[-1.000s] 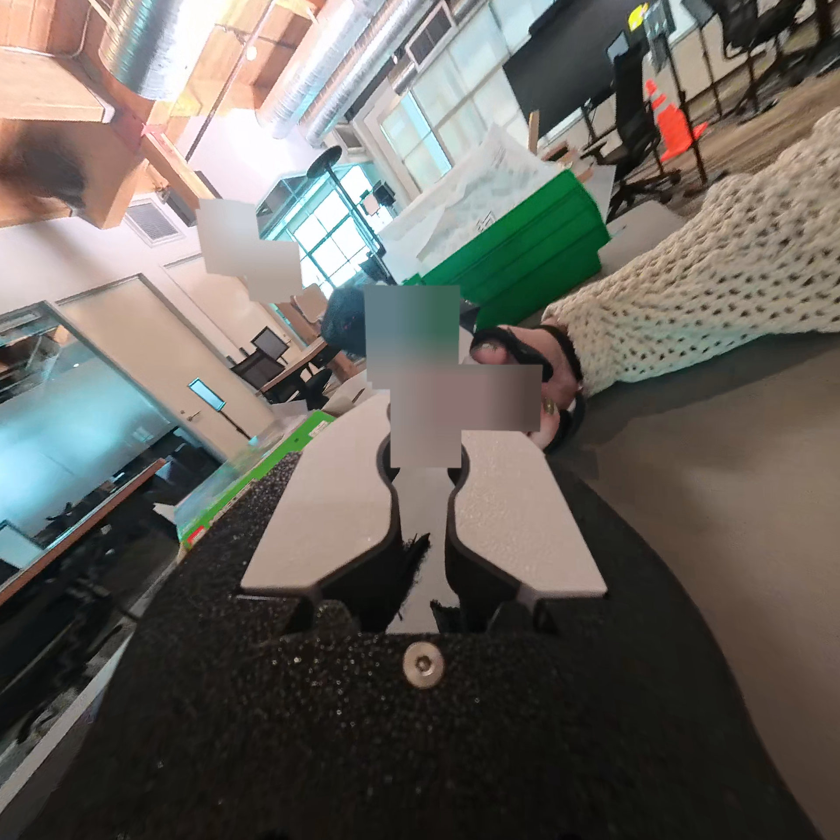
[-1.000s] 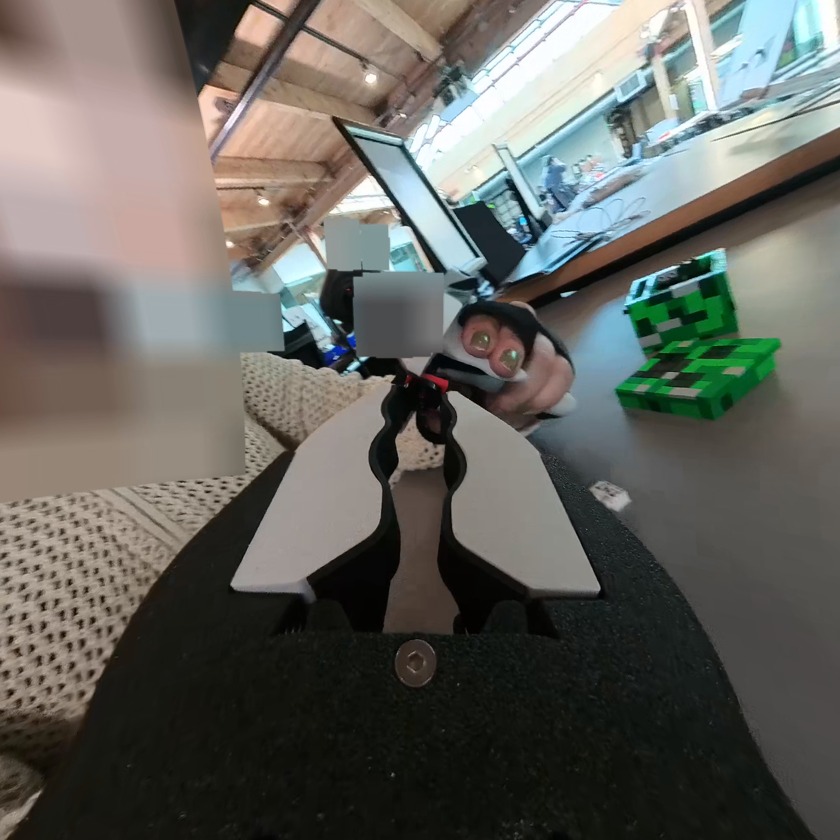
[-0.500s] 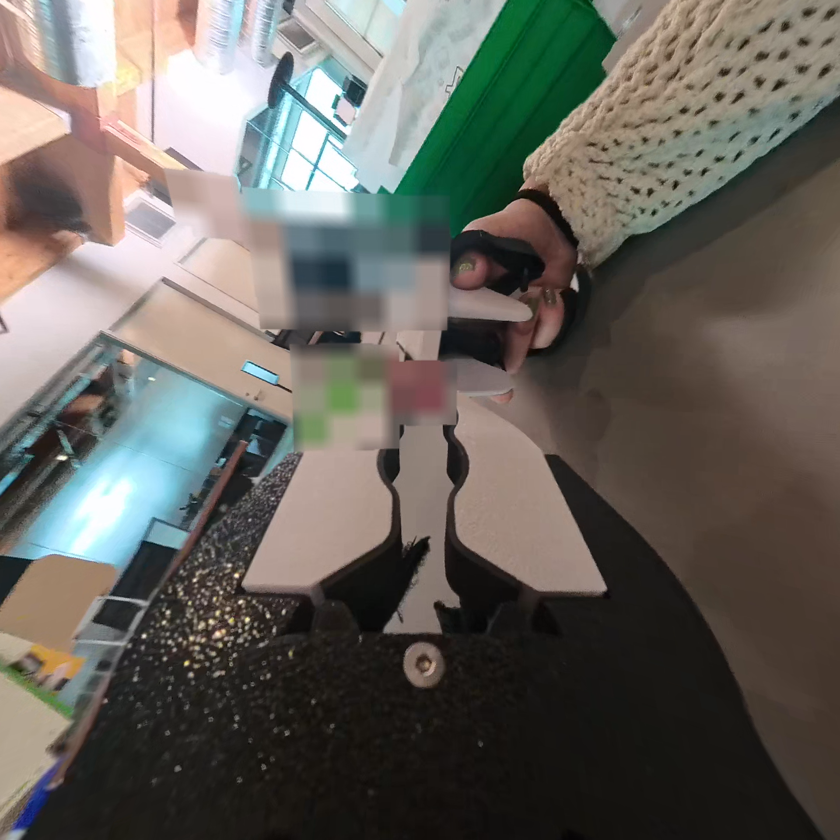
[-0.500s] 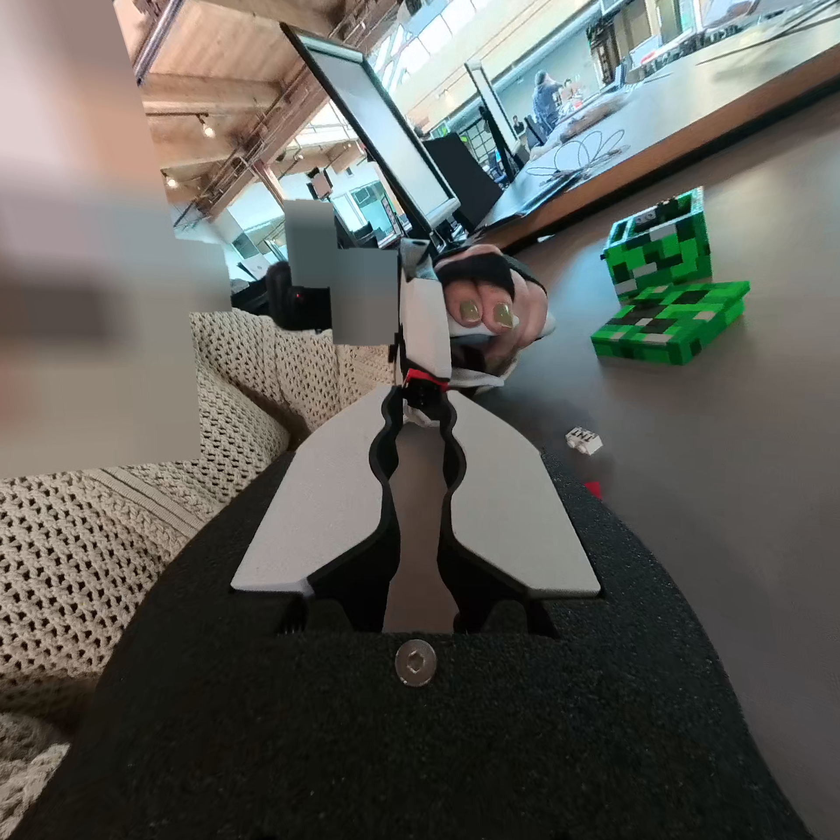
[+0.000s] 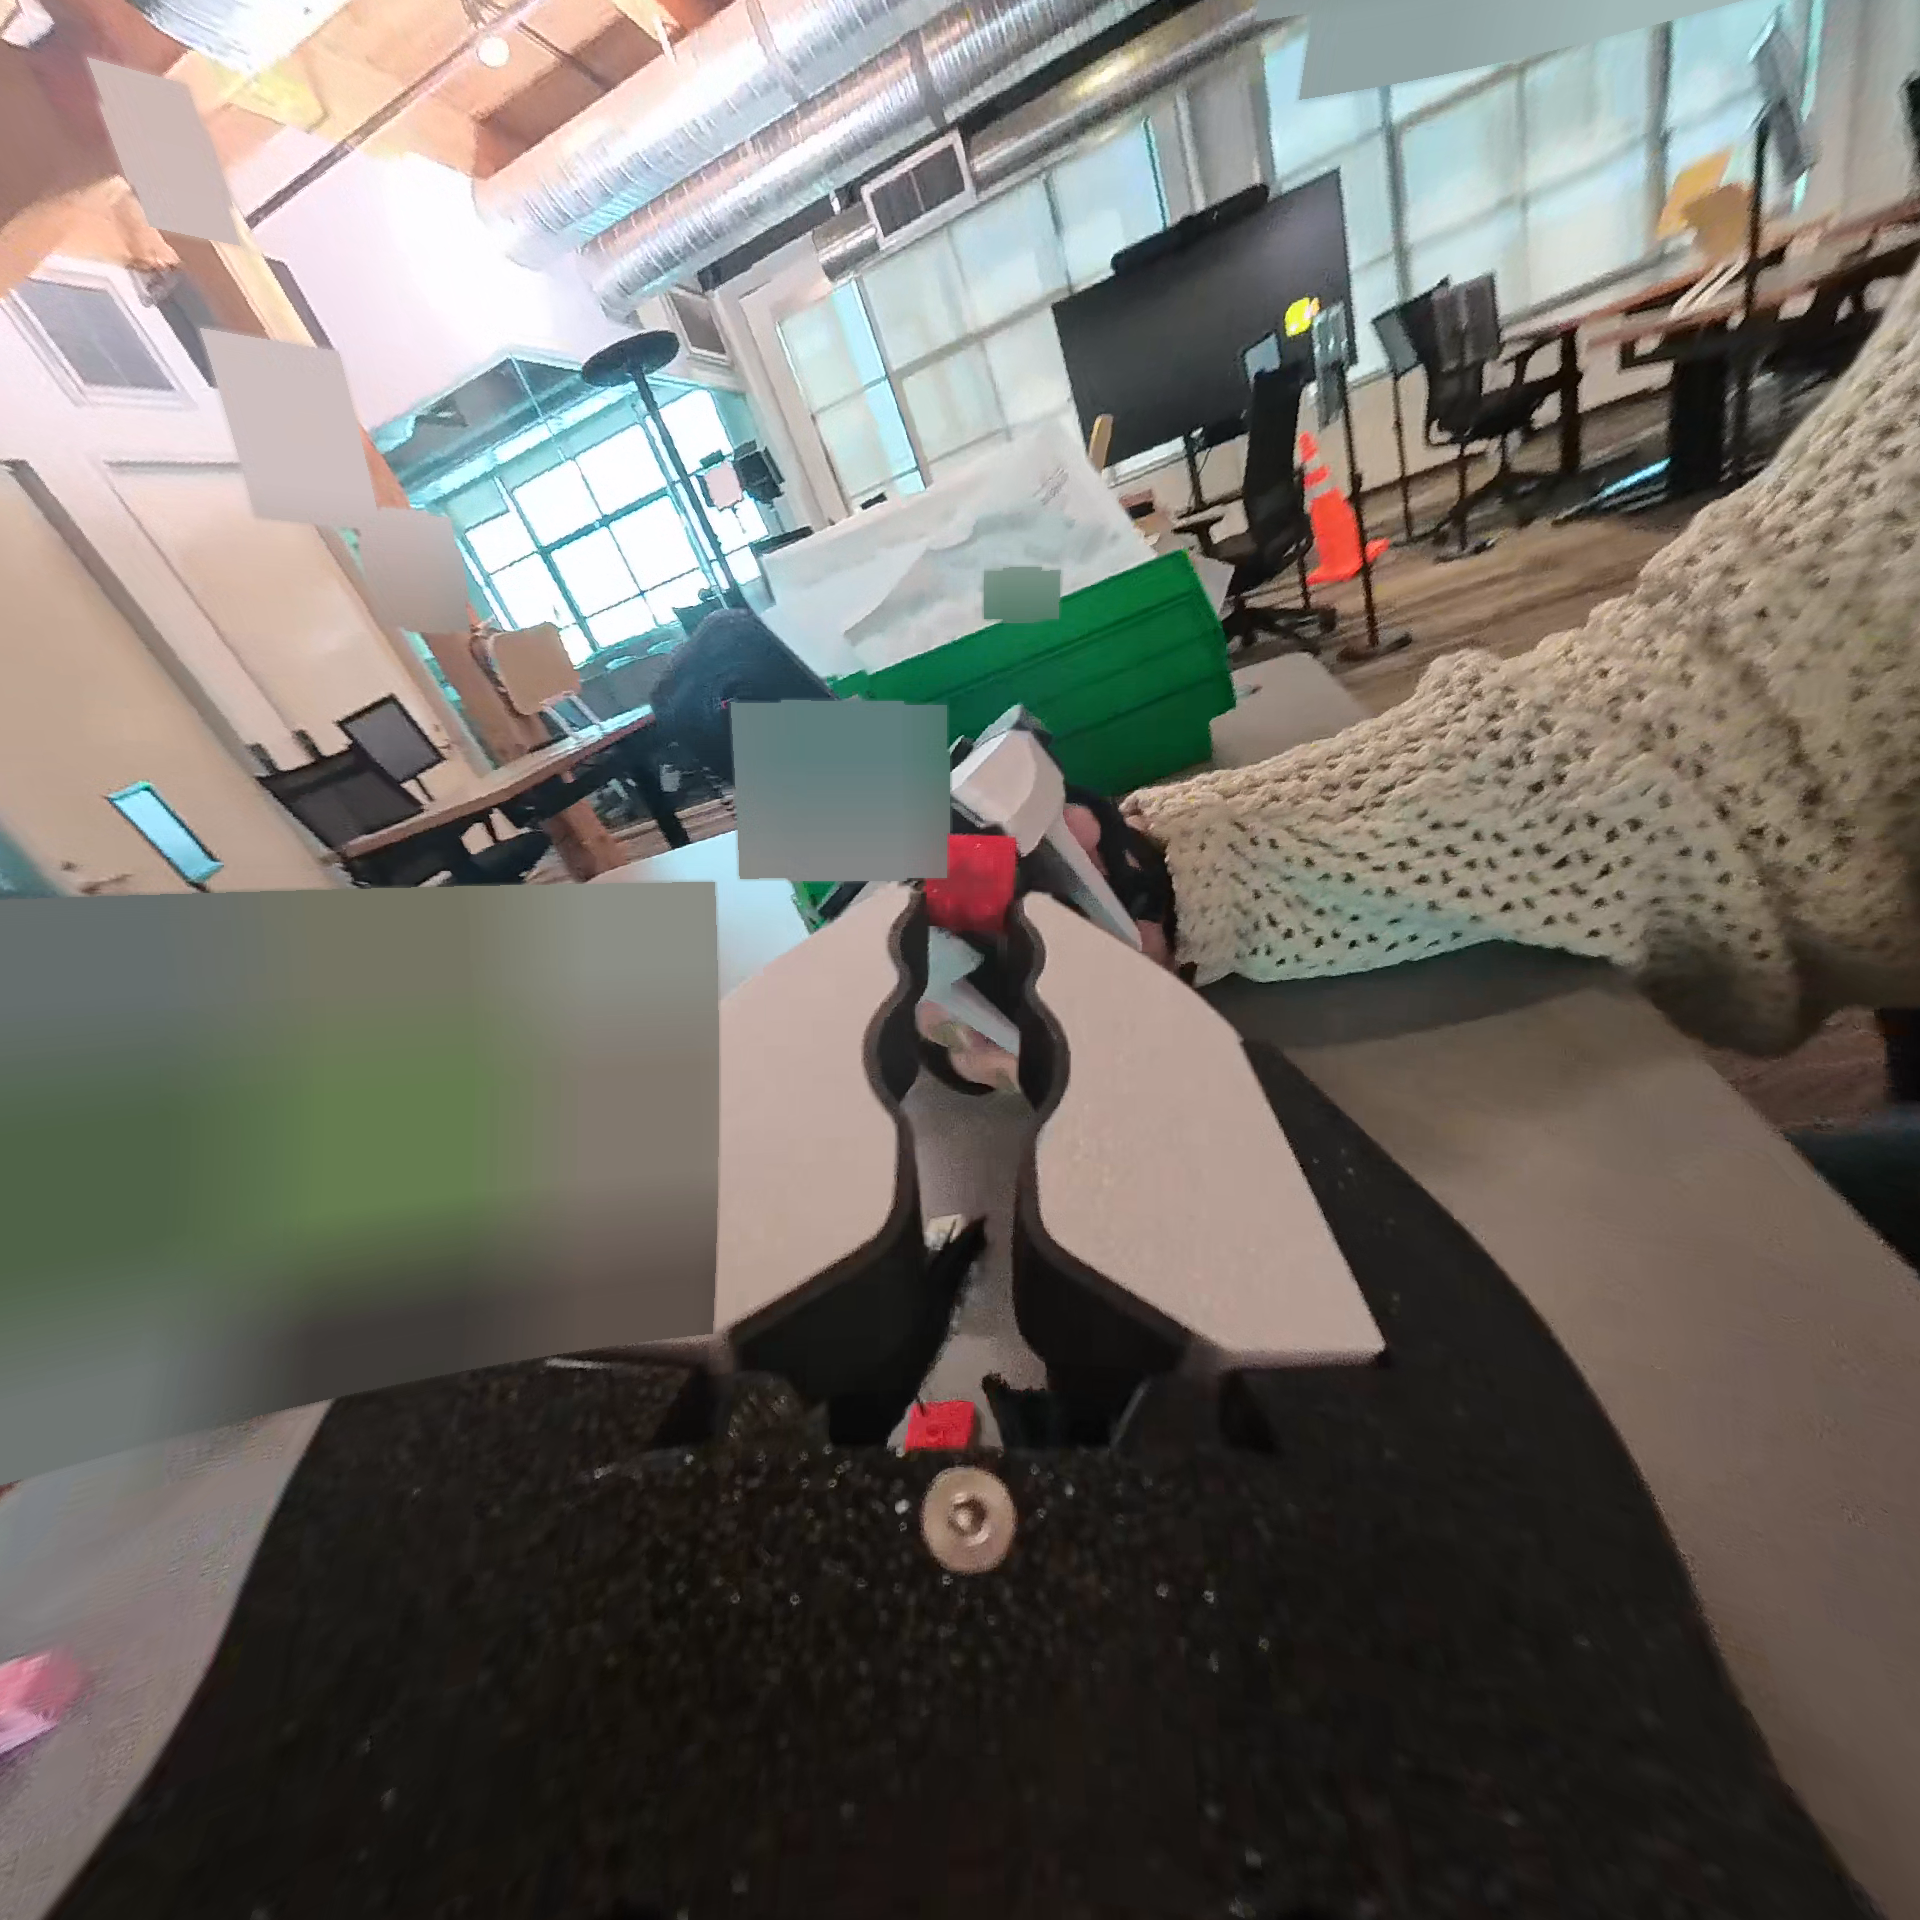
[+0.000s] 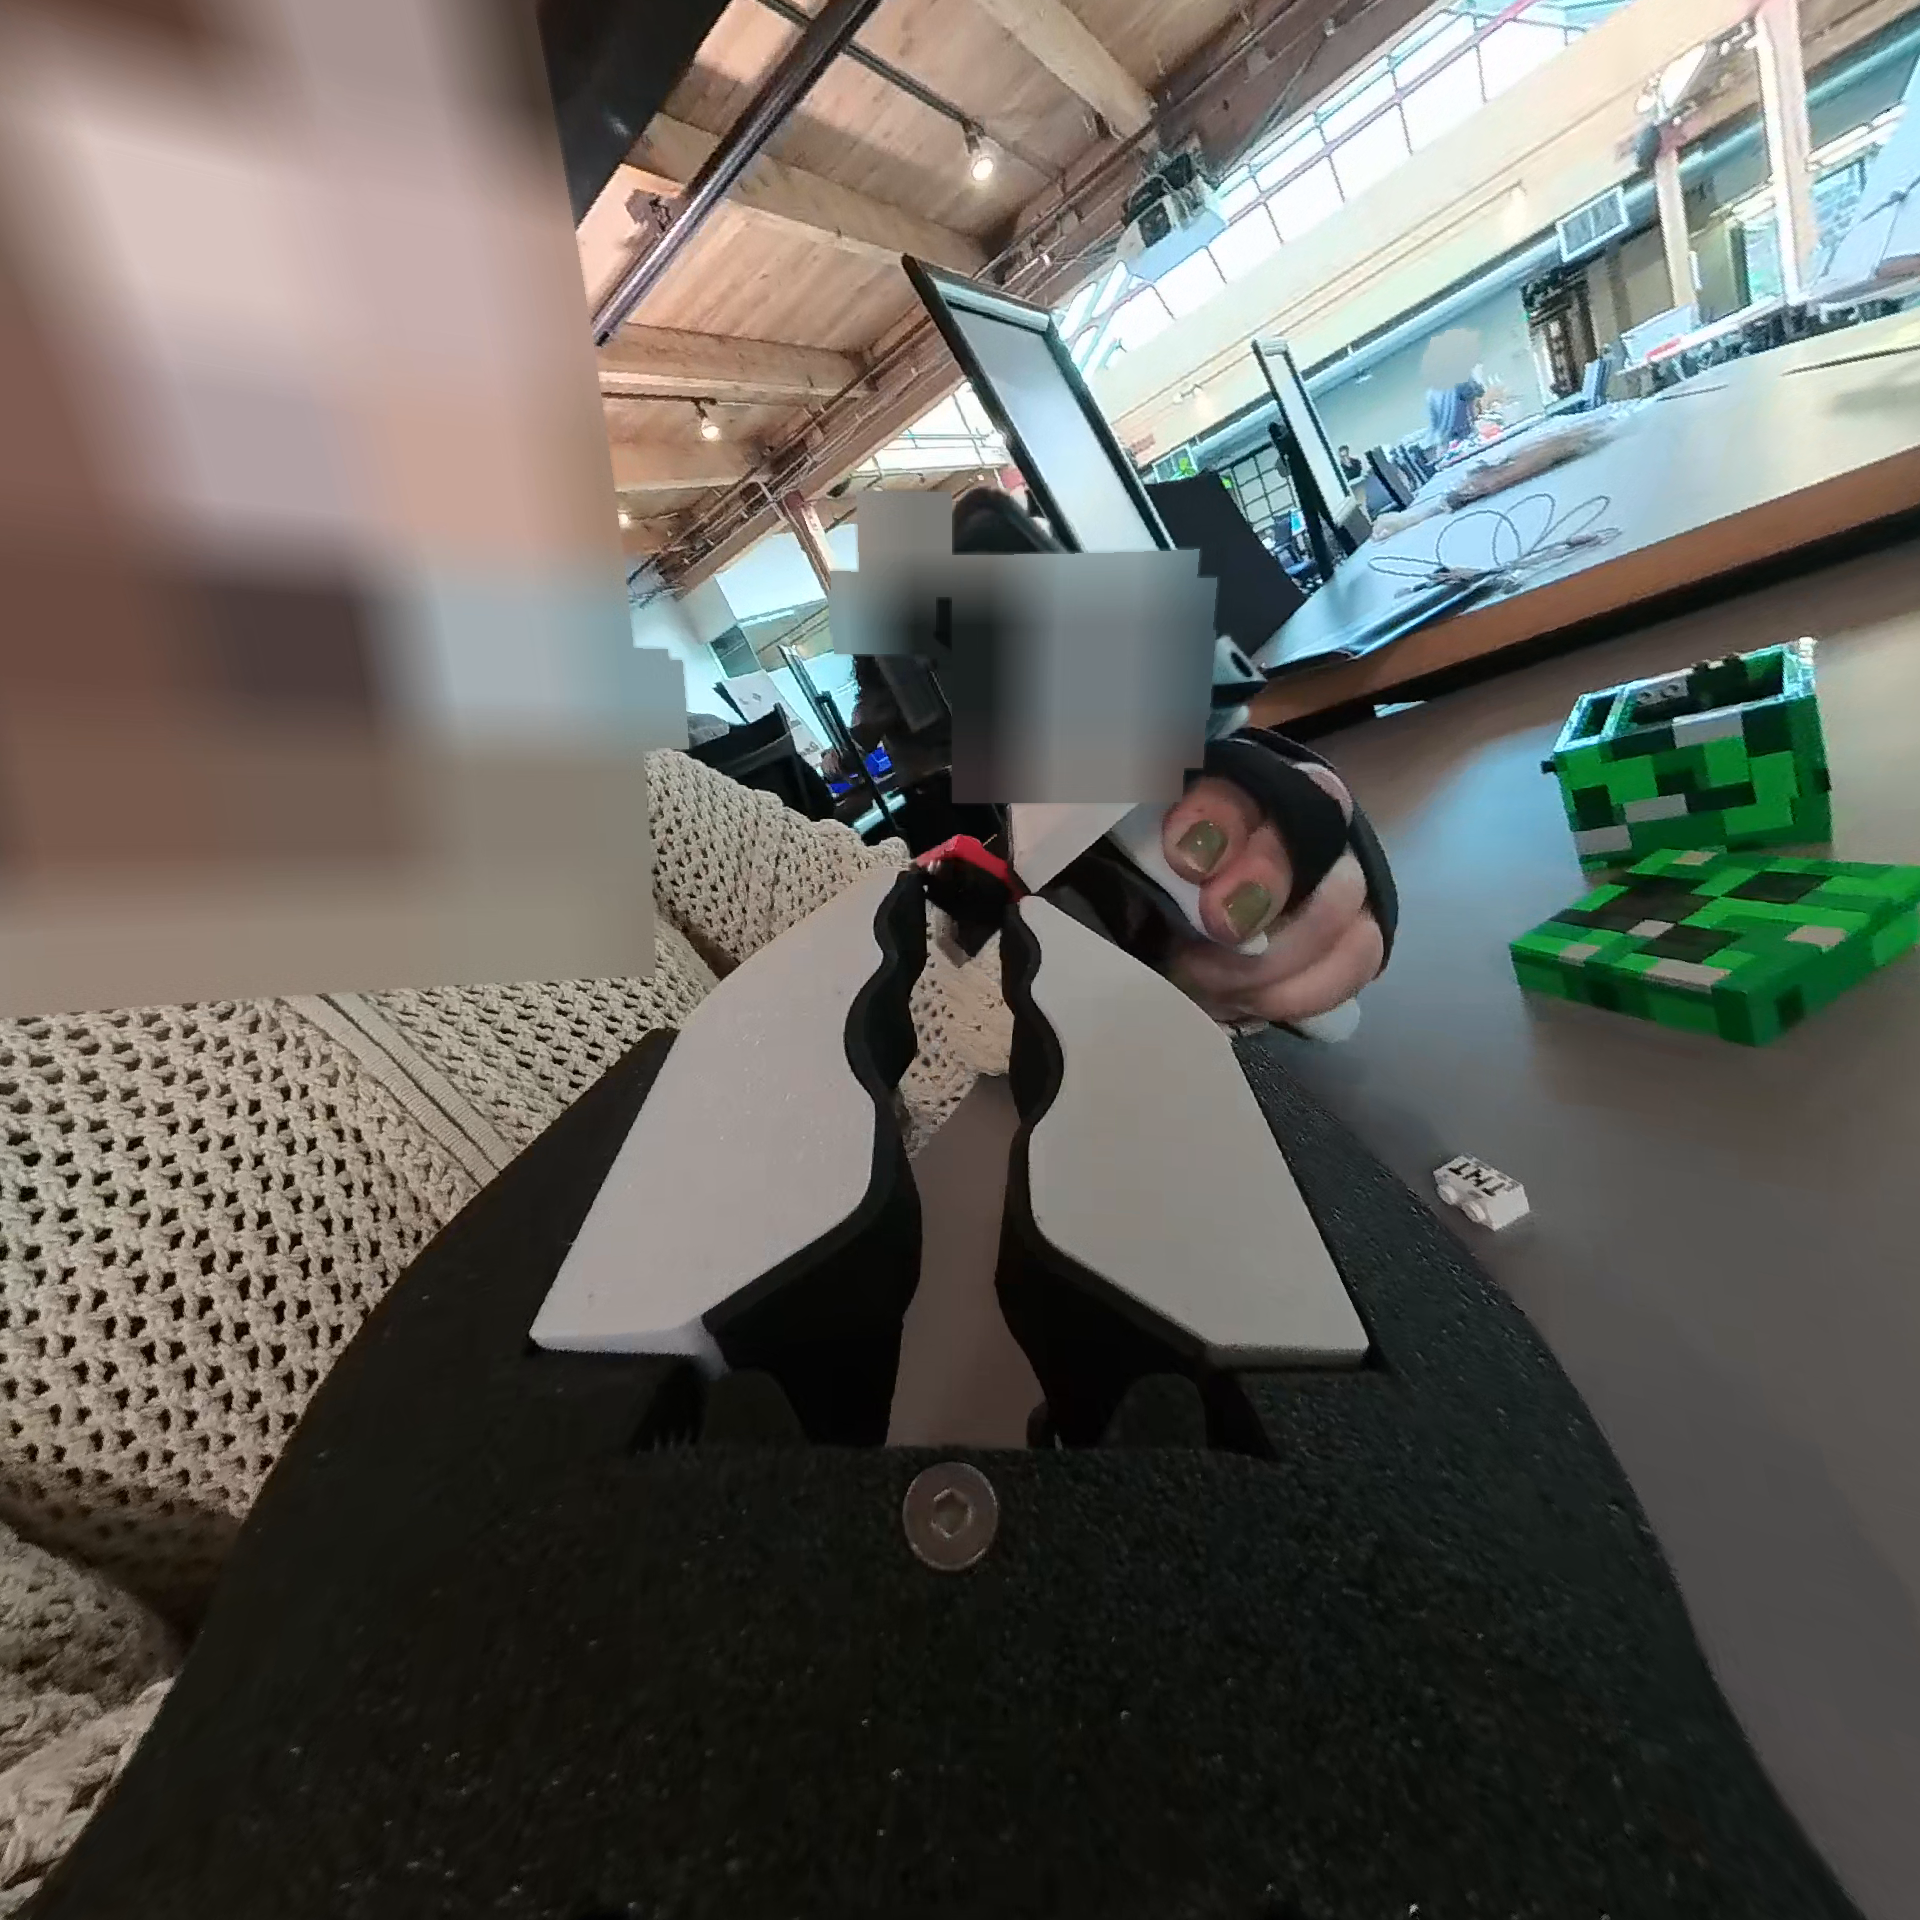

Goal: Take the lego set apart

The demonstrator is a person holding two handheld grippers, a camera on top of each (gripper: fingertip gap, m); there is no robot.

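A small red and black lego piece (image 6: 961,873) sits between the tips of my right gripper (image 6: 961,904), which is shut on it above the dark table (image 6: 1662,1299). In the left wrist view a red brick (image 5: 971,883) is pinched at the tips of my left gripper (image 5: 971,914). The two grippers meet tip to tip at this piece. The other gripper's white fingers (image 5: 1013,790) touch the brick from behind. A green lego box (image 6: 1694,769) and a flat green lego panel (image 6: 1714,945) lie at the right.
A small white brick (image 6: 1481,1195) lies on the table right of my right gripper. A loose red piece (image 5: 940,1425) shows through the gap of my left gripper. A cream knit sleeve (image 5: 1507,831) crosses the right. A hand (image 6: 1278,914) holds the left gripper. My left and right fingertips are right by each other. From either gripper's tips it is about 20 cm to the flat green lego panel (image 6: 1714,945).
The left gripper has rolled back upright from a tilt while both grippers stay together at the piece. The red brick now shows at its tips and a loose red piece below.
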